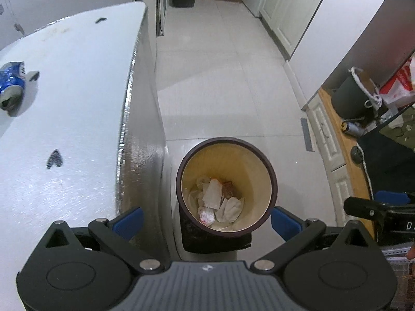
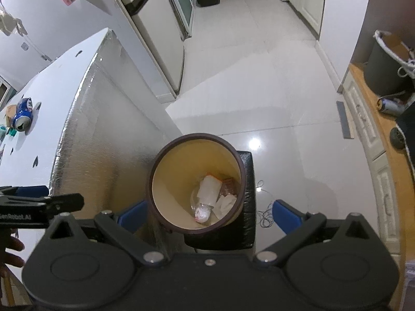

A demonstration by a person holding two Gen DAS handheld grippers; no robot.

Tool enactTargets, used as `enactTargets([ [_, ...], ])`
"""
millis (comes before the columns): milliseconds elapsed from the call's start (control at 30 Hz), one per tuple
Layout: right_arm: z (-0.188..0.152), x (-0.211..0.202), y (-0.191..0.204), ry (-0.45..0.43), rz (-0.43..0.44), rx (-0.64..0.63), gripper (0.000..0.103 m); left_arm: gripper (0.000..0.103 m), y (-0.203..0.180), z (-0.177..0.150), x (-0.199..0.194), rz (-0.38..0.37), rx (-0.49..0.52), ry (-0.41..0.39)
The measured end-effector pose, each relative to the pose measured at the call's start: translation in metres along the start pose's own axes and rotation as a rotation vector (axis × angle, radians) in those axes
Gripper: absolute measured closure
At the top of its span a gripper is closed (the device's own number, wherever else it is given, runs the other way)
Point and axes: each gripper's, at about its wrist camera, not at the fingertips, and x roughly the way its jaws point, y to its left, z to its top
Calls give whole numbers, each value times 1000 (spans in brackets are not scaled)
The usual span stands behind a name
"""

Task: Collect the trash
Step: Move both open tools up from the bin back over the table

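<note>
I have both grippers hanging over the bin (image 1: 225, 186), which sits low in the centre of each view on a black stool (image 2: 247, 178). The left gripper (image 1: 206, 219) has its blue fingers (image 1: 129, 219) spread wide with nothing between them; the right gripper (image 2: 210, 213) is spread just as wide and empty too.

In the bin lie crumpled white papers (image 1: 229, 210), a clear wrapper (image 1: 213, 194) and something orange-brown half buried beneath them; I cannot make out what that is. The near rim of the bin is cut off by the stool edge in the left view.

A crushed blue can (image 1: 11, 83) lies on the white table (image 1: 77, 103) at the left edge of the frame, partly cropped there. In the right view the can (image 2: 23, 114) shows whole at mid-left, with small objects beside it too cropped to identify. A thin wire (image 2: 264, 215) tangles on the floor just right of the stool.
</note>
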Motion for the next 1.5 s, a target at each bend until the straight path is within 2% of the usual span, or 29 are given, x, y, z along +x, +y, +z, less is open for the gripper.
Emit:
enactTargets([
  [467,-7,-68,26,-80,-34,-39,0,0,18,-17,-68,-42,-31,-133],
  [833,-8,-88,58,-138,-63,-68,0,0,59,-27,-100,-63,-92,-222],
  [1100,-3,-86,110,-172,-47,-88,0,0,126,-30,-121,-53,-138,-273],
  [1500,1,-61,234,-178,-5,-112,0,0,254,-36,-155,-15,-176,-325],
])
